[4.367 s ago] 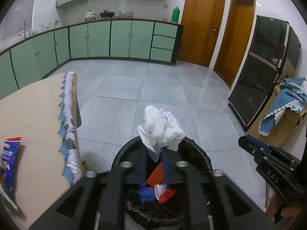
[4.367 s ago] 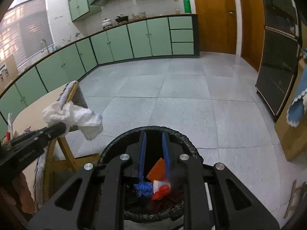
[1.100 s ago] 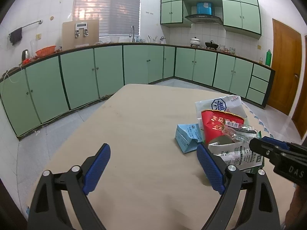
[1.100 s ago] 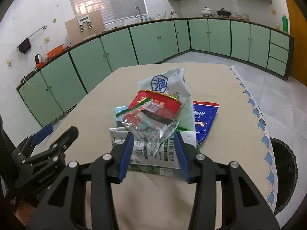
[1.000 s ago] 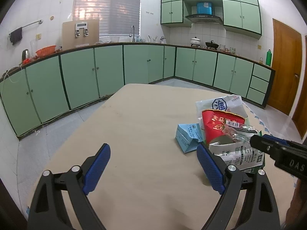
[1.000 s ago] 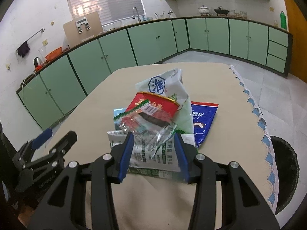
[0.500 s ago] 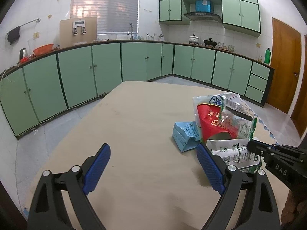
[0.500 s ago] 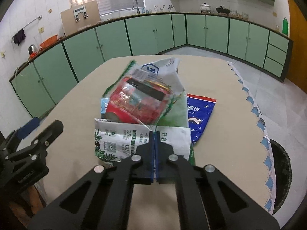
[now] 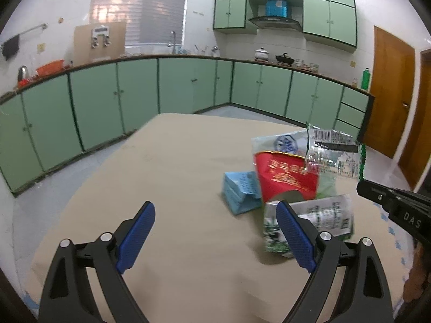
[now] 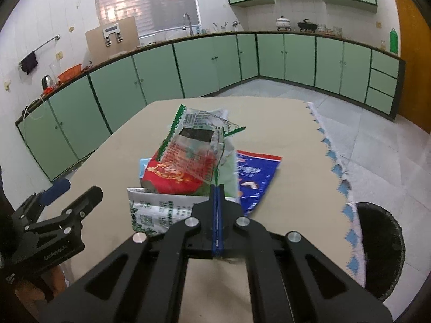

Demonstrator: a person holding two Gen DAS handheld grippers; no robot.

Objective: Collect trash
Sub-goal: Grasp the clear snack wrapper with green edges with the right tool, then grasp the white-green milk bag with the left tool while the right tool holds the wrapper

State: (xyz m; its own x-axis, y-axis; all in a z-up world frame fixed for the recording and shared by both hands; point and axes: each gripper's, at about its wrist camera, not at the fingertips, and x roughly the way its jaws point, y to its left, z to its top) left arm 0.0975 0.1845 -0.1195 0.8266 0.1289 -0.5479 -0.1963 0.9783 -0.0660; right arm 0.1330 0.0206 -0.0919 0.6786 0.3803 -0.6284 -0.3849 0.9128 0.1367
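Note:
On the beige table (image 9: 161,161) lies a pile of trash: a red paper cup (image 9: 285,177), a light blue carton (image 9: 239,191), a green-and-white milk carton (image 9: 317,215) and a white bag with a blue logo (image 9: 282,142). My right gripper (image 10: 216,188) is shut on a corner of a clear wrapper with green zigzag edges (image 10: 196,145), which hangs raised over the red cup (image 10: 172,180). From the left wrist view the wrapper (image 9: 334,156) stands above the pile, beside the right gripper (image 9: 362,185). My left gripper (image 9: 215,231) is open over bare table, left of the pile.
A blue snack bag (image 10: 253,177) lies flat to the right of the pile. A black-lined trash bin (image 10: 382,247) stands on the floor past the table's right edge with its fringed cloth (image 10: 334,167). Green cabinets line the walls.
My right gripper's jaws closed on the clear wrapper and lifted it up off the red cup. My left gripper stayed open and barely moved.

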